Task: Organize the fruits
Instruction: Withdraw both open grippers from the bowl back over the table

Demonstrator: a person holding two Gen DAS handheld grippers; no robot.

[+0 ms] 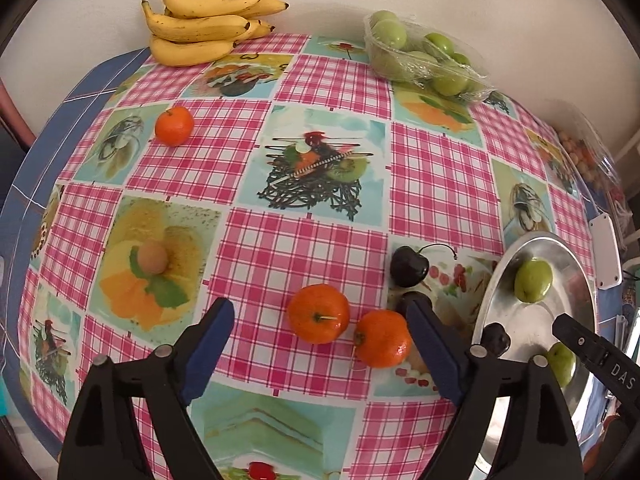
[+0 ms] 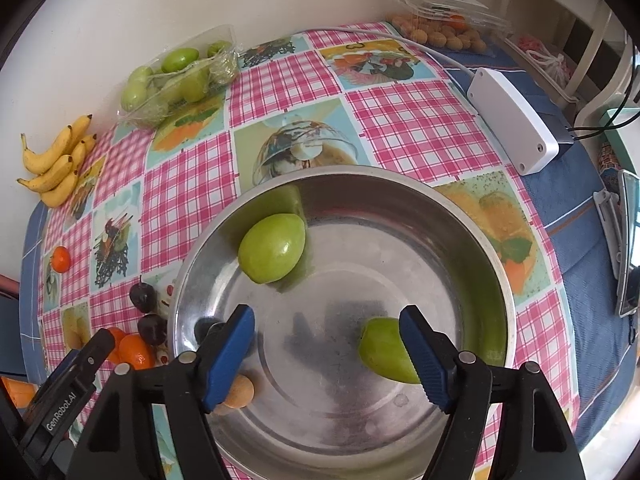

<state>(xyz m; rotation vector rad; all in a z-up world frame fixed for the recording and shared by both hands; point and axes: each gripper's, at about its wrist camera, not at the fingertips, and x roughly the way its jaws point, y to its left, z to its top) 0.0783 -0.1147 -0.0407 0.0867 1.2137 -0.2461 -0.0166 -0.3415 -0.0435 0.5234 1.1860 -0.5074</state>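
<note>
With the left gripper (image 1: 320,354) spread wide and empty over the two tangerines (image 1: 319,319) just left of the steel bowl (image 2: 496,264), we should centre on one and close gently, while our right gripper (image 2: 328,354) hangs parted above the bowl's green fruit (image 2: 272,254).

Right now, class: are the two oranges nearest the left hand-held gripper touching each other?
Apart. The left wrist view shows a thin strip of tablecloth between the left orange and the right orange, so they sit close without contact.
</note>
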